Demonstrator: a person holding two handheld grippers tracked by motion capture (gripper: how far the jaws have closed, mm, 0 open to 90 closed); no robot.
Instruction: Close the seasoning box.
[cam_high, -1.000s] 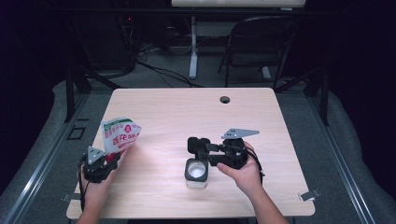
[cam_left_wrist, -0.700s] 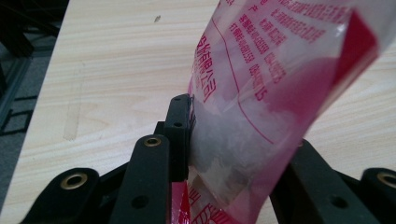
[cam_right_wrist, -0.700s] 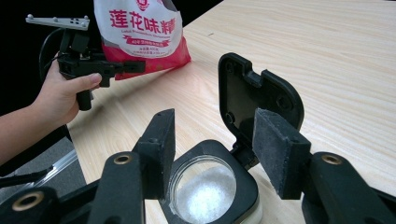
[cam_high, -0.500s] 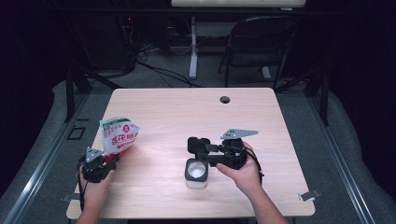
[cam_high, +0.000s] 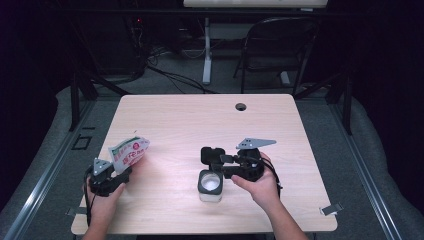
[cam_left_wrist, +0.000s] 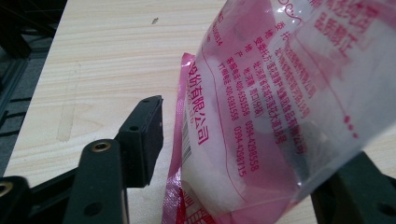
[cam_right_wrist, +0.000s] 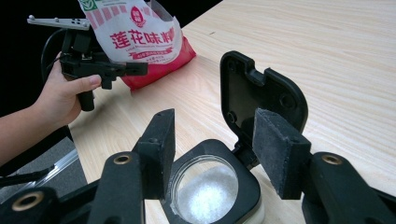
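High overview, two close tool cameras, shared table (cam_high: 200, 115)

A lab: bare table (cam_high: 165, 115), cables (cam_high: 170, 75), dark curtains (cam_high: 30, 60)

Light wooden table (cam_high: 200, 120), pale grain, rounded corners; round dark cable hole (cam_high: 241, 107) near the far edge, right of centre. Landmark: that hole. Well toward the person's side of the hole, slightly left, stands a container (cam_high: 210, 184) with white grains inside and a black rim, its black lid (cam_high: 212, 154) hinged open and upright on the hole side. Far left of the hole and nearer the person, a pink-and-white printed bag (cam_high: 128, 152) (bottom edge resting on the wood, top tilted up).
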